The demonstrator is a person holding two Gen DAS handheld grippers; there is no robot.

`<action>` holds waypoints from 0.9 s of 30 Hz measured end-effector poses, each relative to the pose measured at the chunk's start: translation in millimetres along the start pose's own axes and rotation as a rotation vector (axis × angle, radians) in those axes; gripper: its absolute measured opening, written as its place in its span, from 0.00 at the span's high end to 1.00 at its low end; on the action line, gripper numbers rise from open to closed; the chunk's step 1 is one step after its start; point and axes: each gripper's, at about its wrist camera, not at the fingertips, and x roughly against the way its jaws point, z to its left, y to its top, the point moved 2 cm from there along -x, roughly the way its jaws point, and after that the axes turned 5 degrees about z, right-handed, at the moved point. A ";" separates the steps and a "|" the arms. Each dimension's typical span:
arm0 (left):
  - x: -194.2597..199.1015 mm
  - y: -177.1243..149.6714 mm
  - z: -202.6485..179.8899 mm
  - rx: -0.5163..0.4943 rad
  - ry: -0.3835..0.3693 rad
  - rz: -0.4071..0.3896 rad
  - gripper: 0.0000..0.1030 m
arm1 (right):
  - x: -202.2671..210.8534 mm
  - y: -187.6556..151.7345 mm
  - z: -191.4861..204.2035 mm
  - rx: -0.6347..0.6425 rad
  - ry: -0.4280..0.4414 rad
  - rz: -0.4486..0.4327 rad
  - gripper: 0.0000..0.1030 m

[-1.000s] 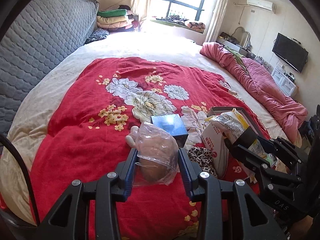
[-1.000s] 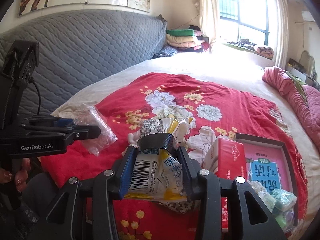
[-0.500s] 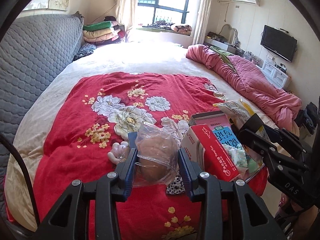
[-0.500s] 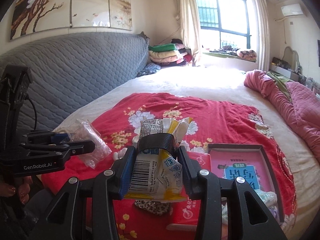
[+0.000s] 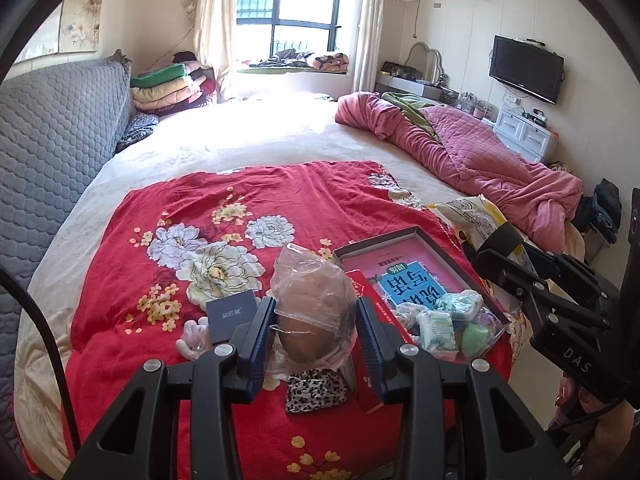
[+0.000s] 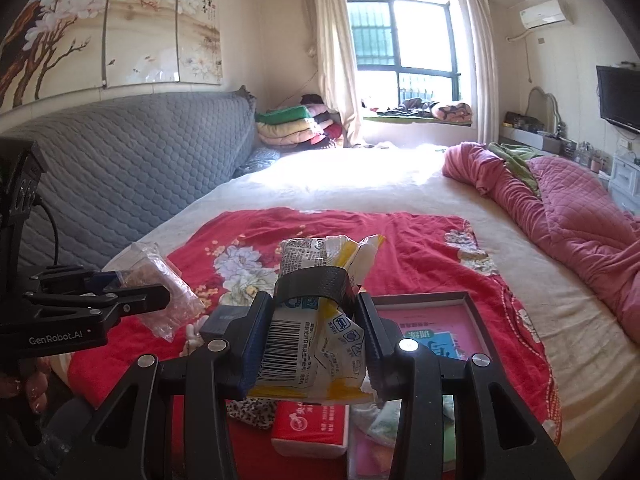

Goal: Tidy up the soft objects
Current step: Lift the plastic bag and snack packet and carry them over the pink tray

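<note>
My left gripper (image 5: 314, 320) is shut on a clear plastic bag with a brown soft thing inside (image 5: 310, 308), held above the red floral blanket (image 5: 192, 216). My right gripper (image 6: 310, 332) is shut on a white and yellow packet with a barcode and a black band (image 6: 316, 320). In the left wrist view the same packet (image 5: 476, 212) shows at the right, above a shallow box (image 5: 416, 256) that holds small green and white soft packs (image 5: 448, 320). The bag (image 6: 160, 292) and the left gripper (image 6: 132, 300) appear at the left of the right wrist view.
On the blanket lie a red tissue pack (image 6: 310, 424), a leopard-print pouch (image 5: 316, 394), a dark blue box (image 5: 232, 314) and a small pale plush (image 5: 192, 340). A crumpled pink quilt (image 5: 480, 160) fills the bed's right side. Grey padded headboard (image 5: 52, 140) stands left, folded blankets (image 5: 168, 88) behind.
Both grippers have risen and drawn back from the blanket with their loads still held. The box, tissue pack and pouch now sit lower and nearer in both views.
</note>
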 end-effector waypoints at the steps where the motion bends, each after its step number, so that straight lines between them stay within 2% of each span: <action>1: -0.6 2.5 -5.5 -0.009 -0.006 -0.003 0.61 | 2.9 1.0 -4.9 -0.007 -0.006 -0.003 0.57; 7: -7.3 18.9 -43.3 -0.063 -0.045 -0.005 0.61 | 20.6 6.7 -31.0 -0.024 -0.063 -0.026 0.57; 15: -34.8 29.3 -89.0 -0.137 -0.088 0.020 0.61 | 32.0 8.2 -65.7 -0.065 -0.128 -0.042 0.57; 27: -79.7 26.8 -113.5 -0.159 -0.098 0.087 0.61 | 21.6 -4.3 -94.5 -0.108 -0.159 -0.011 0.57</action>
